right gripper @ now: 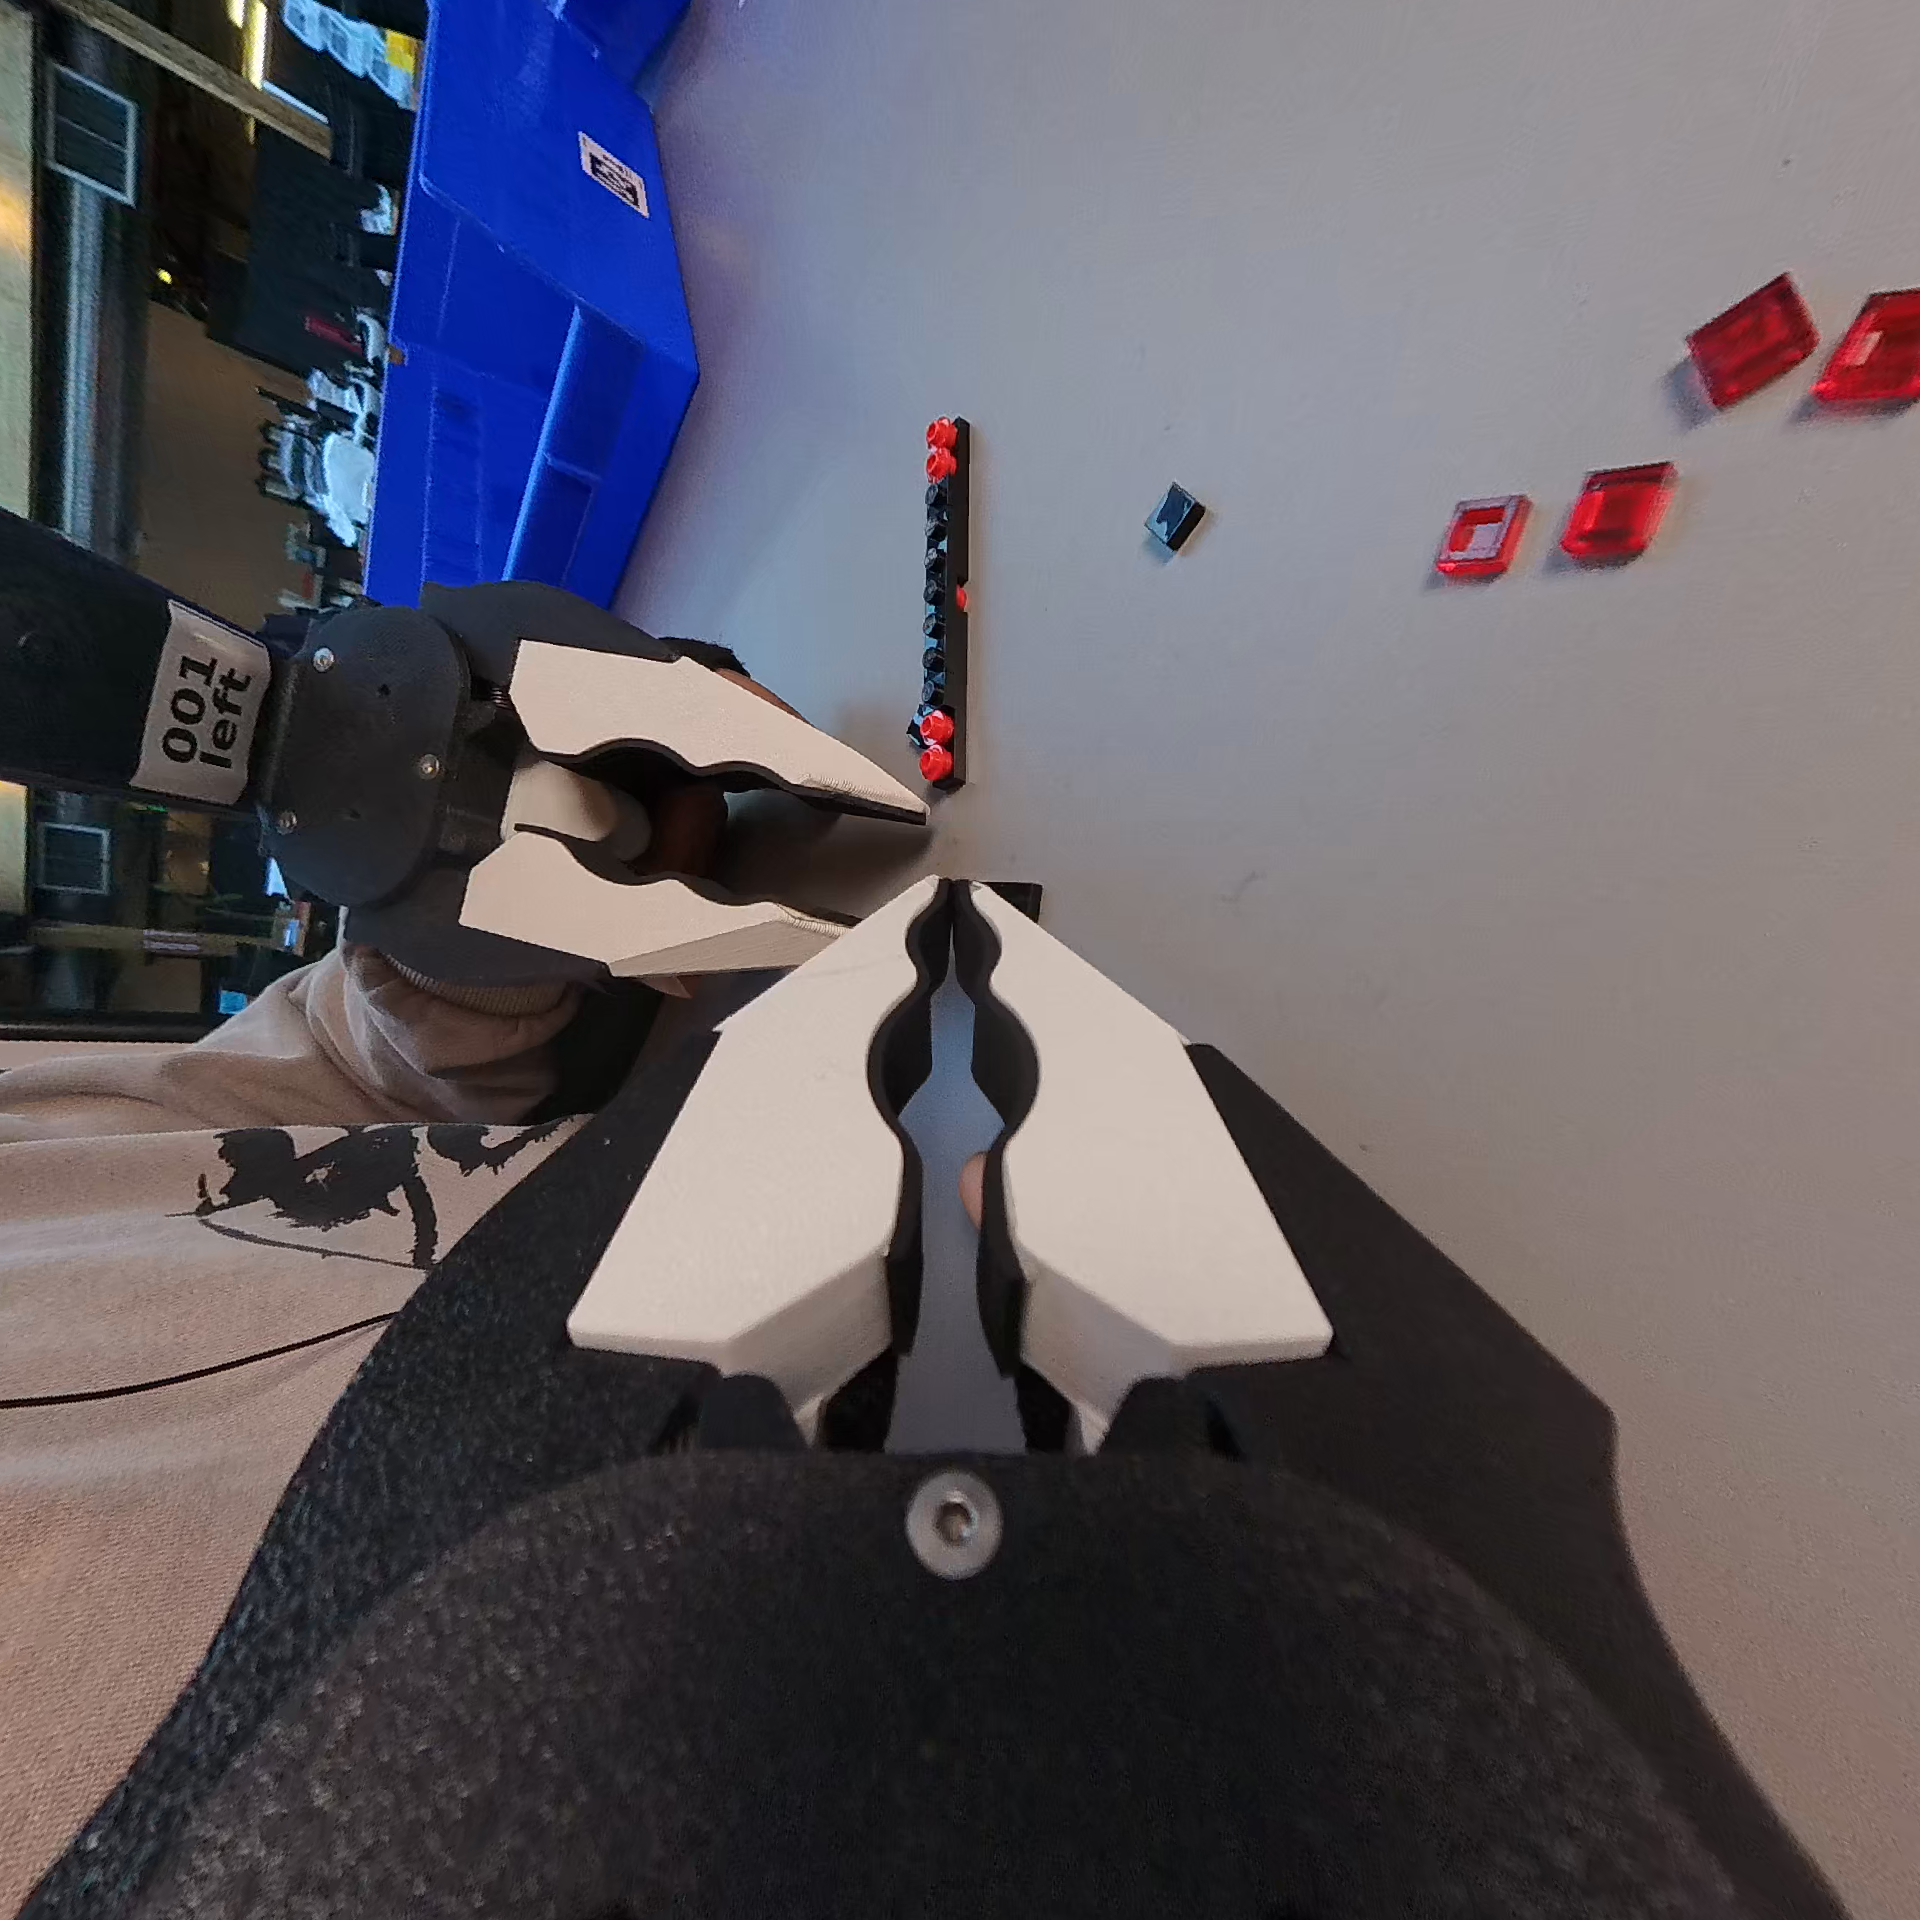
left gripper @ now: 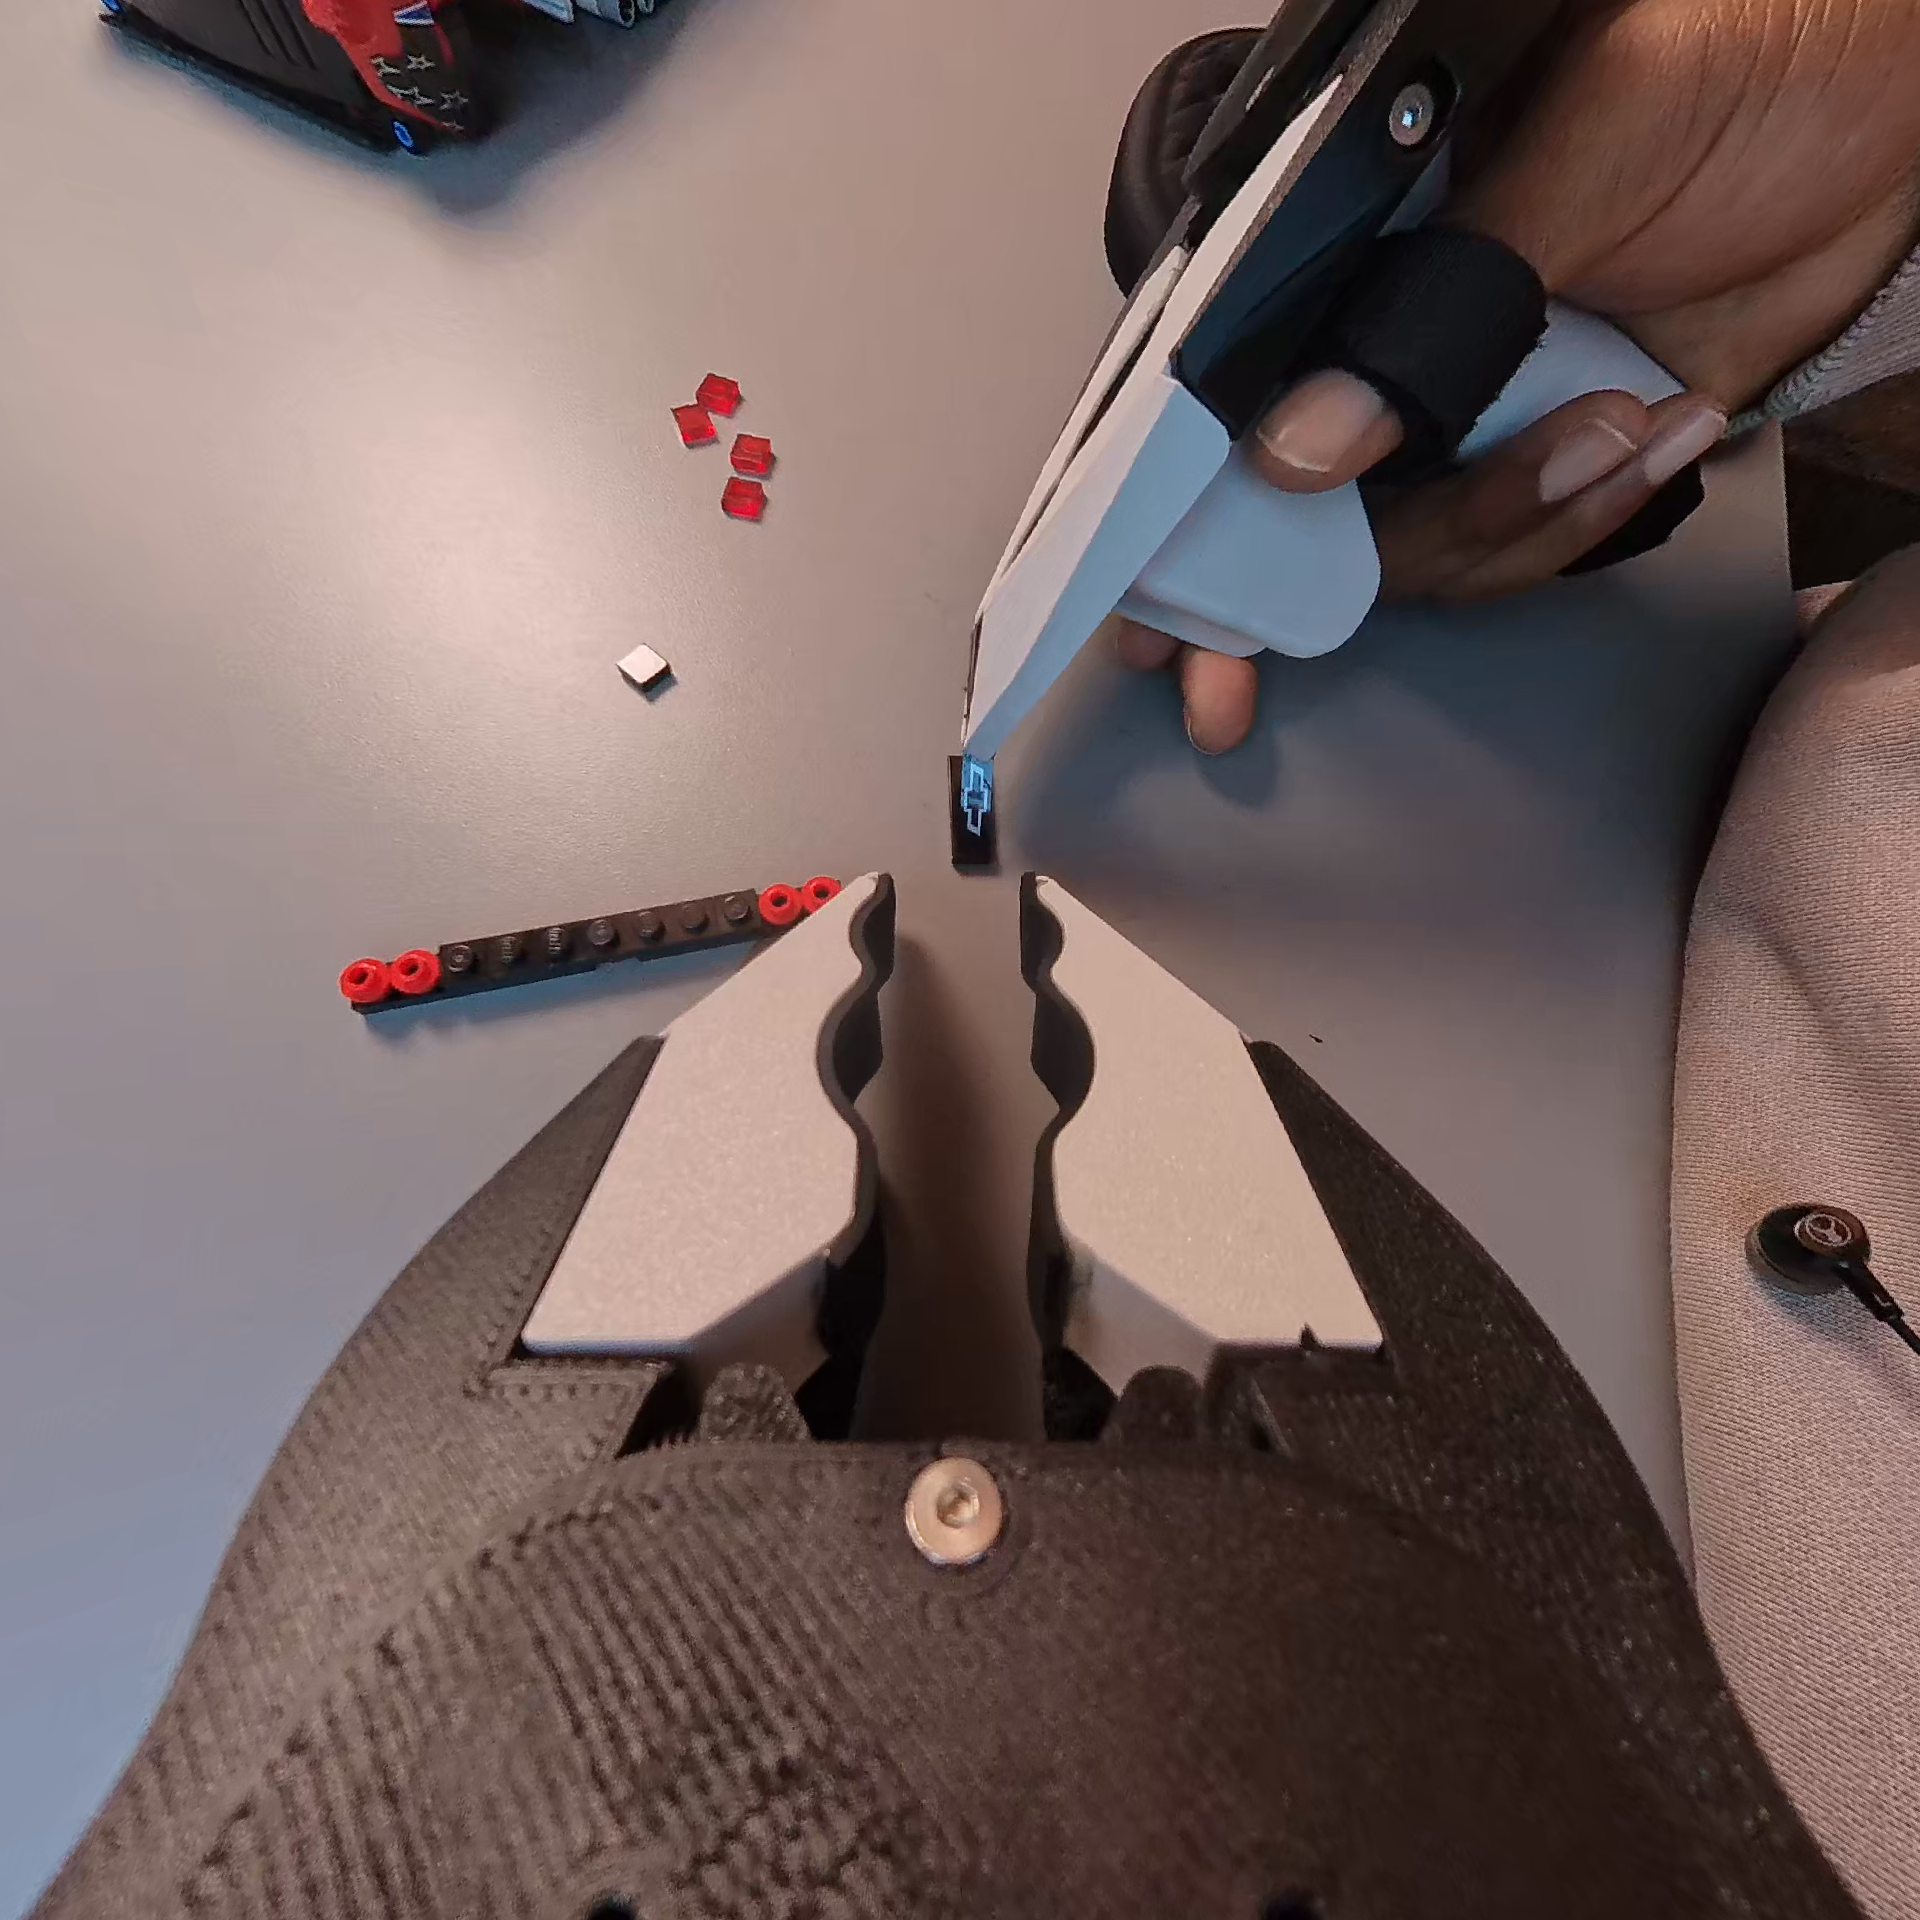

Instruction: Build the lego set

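Observation:
My right gripper [right gripper: 956, 885] is shut on a small black printed tile [left gripper: 974, 821], pinching its top edge so that it stands on end on the grey table. That gripper also shows in the left wrist view [left gripper: 977, 750]; in its own view only a corner of the tile [right gripper: 1018, 896] shows. My left gripper [left gripper: 956, 883] is open and empty, with its tips just short of the tile; it shows in the right wrist view [right gripper: 883, 873] too. A long black plate [left gripper: 592, 948] with red round studs at both ends lies to the left [right gripper: 951, 603].
Several clear red tiles [left gripper: 730, 447] [right gripper: 1621, 509] and one small dark square tile [left gripper: 643, 665] [right gripper: 1174, 514] lie loose on the table. A partly built model [left gripper: 312, 62] sits at the far left. A blue bin [right gripper: 540, 312] stands beyond. The person's beige top [left gripper: 1808, 1039] borders the table. My left and right fingertips are right by each other. From the left gripper's tips to the long black plate [left gripper: 592, 948] is close to 6 cm. The right camera catches it too, in the right wrist view [right gripper: 945, 590].

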A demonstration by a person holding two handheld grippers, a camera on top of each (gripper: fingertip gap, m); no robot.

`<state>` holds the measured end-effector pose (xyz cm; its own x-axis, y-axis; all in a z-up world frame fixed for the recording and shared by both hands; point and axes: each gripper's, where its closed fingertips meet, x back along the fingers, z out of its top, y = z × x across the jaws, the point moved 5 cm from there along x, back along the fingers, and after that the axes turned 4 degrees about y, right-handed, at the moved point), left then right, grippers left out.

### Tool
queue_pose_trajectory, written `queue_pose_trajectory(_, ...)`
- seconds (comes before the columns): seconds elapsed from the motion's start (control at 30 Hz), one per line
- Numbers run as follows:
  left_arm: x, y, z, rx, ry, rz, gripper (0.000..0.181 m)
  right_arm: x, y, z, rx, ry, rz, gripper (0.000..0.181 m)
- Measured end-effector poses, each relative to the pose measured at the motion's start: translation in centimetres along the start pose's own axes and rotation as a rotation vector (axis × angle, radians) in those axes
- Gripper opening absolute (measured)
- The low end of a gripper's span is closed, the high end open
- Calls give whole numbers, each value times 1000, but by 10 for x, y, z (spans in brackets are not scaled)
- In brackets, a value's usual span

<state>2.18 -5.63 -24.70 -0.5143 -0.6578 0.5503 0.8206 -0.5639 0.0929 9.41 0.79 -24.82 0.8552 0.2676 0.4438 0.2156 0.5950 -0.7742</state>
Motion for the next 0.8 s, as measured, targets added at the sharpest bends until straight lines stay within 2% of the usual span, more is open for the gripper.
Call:
queue_pose_trajectory(0.43, 0, 0, 0, -4, -1, 1, 22, 0, 1, 0, -2, -8, -4, 0)
queue_pose_trajectory(0.8, -7, 2, 2, -73, -16, 15, 17, 0, 1, 1, -20, -3, 10, 0)
